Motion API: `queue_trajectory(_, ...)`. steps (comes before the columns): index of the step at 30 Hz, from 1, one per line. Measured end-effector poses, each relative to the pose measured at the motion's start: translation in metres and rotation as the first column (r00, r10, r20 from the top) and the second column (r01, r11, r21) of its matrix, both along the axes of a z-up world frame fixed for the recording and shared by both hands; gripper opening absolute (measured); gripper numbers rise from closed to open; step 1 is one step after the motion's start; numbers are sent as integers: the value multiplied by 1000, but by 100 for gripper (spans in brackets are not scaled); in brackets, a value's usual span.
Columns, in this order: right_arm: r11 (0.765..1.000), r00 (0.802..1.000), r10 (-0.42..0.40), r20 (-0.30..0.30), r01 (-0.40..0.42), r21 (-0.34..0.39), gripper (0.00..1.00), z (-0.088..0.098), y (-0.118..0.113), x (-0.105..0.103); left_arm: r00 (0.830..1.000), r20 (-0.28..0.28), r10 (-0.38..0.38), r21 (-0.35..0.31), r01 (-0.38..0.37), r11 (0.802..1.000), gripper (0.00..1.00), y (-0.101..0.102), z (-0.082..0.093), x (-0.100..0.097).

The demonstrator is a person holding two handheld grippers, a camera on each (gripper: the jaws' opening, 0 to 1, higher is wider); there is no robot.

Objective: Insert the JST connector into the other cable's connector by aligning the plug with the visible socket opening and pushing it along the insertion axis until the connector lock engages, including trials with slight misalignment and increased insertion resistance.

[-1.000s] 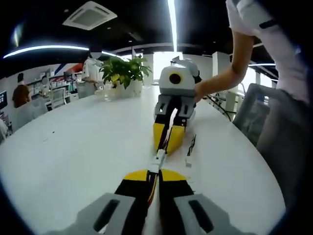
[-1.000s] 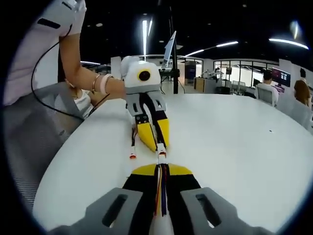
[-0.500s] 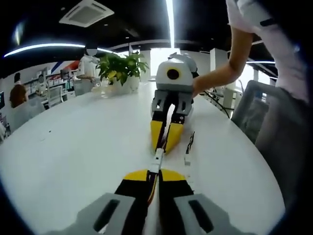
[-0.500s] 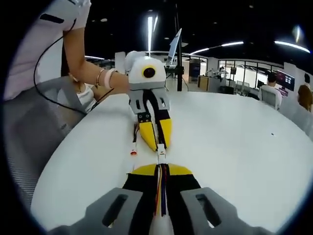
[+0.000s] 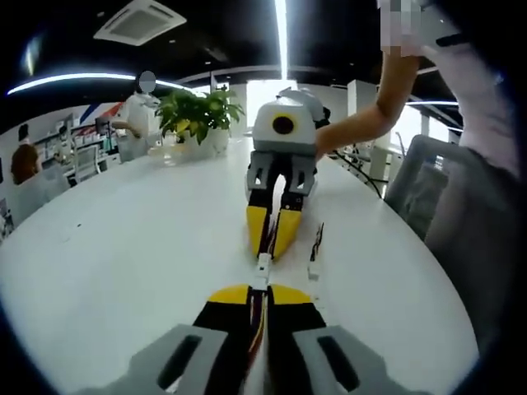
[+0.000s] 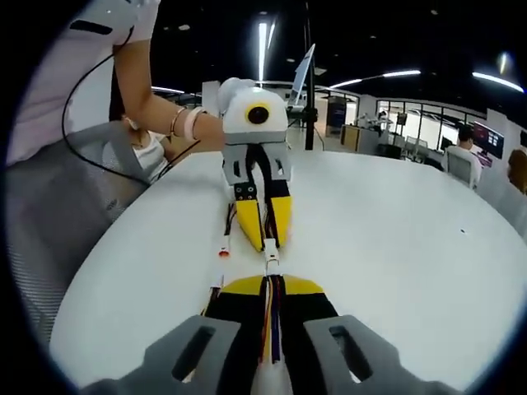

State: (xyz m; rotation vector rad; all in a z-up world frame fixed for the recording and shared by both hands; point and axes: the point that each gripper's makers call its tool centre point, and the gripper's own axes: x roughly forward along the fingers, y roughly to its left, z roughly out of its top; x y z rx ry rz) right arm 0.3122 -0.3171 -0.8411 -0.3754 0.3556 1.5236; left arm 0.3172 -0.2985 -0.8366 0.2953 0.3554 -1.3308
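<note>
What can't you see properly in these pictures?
- Whether the two white connectors have clicked together: too small, left gripper view.
- Where the plug meets the socket: too small, right gripper view.
- The cable held in the right hand-held gripper: mostly hidden between its shut jaws.
- The loose cable by the connectors: its far end is too thin to follow.

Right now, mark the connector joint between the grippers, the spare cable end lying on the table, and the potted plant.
connector joint (image 5: 263, 265), left gripper view, white housing between the two grippers' tips.
spare cable end (image 6: 223, 250), right gripper view, its red-tipped plug.
potted plant (image 5: 196, 111), left gripper view, its leaves.
</note>
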Motion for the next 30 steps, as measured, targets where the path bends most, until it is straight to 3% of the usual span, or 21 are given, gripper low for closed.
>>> queue_trajectory(15,999,999,43,-5,-42,1,3,-3,-1,-4,998,34,-57,4,57,998,0,-5,-3,-4)
queue_trajectory(30,997,997,71,-16,-71,21,3,-1,2,-3,997,43,-57,-22,58,998,0,-5,-2,1)
